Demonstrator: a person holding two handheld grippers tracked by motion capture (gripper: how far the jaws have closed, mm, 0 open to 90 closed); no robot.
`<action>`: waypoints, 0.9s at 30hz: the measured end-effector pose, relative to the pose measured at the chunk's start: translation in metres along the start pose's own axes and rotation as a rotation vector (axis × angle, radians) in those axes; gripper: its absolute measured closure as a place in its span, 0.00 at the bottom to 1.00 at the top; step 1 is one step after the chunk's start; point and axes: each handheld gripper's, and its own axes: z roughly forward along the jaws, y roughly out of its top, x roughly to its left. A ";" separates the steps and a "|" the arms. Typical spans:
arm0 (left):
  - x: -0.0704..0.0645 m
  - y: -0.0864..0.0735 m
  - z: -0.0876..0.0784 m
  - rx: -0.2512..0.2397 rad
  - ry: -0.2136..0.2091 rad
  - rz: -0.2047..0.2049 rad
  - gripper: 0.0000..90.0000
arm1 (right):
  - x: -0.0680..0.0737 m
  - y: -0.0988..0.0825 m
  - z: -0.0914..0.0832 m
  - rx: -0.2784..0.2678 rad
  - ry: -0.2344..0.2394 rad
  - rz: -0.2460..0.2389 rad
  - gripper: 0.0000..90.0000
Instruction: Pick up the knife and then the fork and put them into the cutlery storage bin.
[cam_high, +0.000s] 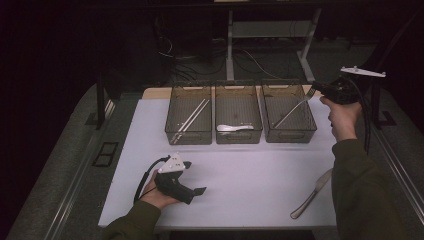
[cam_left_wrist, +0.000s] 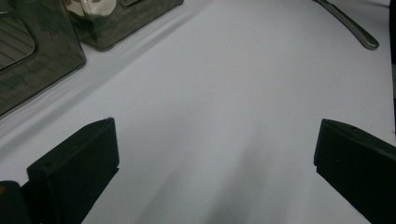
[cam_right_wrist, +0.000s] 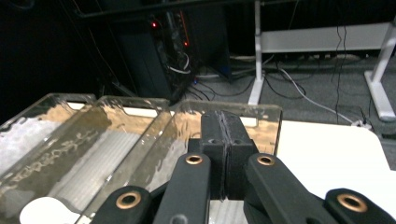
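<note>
I see the white-topped desk (cam_high: 240, 185) carrying three smoky, see-through plastic bins in a row along its far edge, touching side by side. The left bin (cam_high: 189, 136) holds a pair of pale chopsticks (cam_high: 190, 120) lying slantwise. The middle bin (cam_high: 238, 137) holds a white spoon (cam_high: 235, 128) near its front wall. The right bin (cam_high: 290, 136) has a metal fork (cam_high: 295, 109) slanting over it, tines up towards the far right corner.

My right gripper (cam_high: 320, 89) hangs above the far right corner of that bin, jaws pressed fully together. The fork's tined end meets its tip, so I take it that the fork is pinched there, though the high view is too small for me to be sure, and the right gripper view shows just the closed black pads (cam_right_wrist: 223, 154) over the bin's rippled wall.

My left gripper (cam_high: 192, 190) rests low near the desk's front left, jaws spread wide with bare white surface between them.

A slim metal table knife (cam_high: 311, 194) lies near the front right edge, well apart from both grippers. Nothing stands between the right gripper and the bins.
</note>
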 end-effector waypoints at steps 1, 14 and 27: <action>0.000 0.000 0.000 0.000 -0.003 0.000 0.00 | 0.000 -0.002 0.003 0.013 -0.007 -0.006 0.99; 0.000 0.000 0.002 -0.002 -0.014 -0.004 0.00 | -0.001 -0.034 0.041 0.158 -0.003 0.010 0.99; 0.000 0.000 0.002 0.000 -0.019 -0.002 0.00 | -0.013 -0.048 0.055 0.267 -0.072 -0.016 0.68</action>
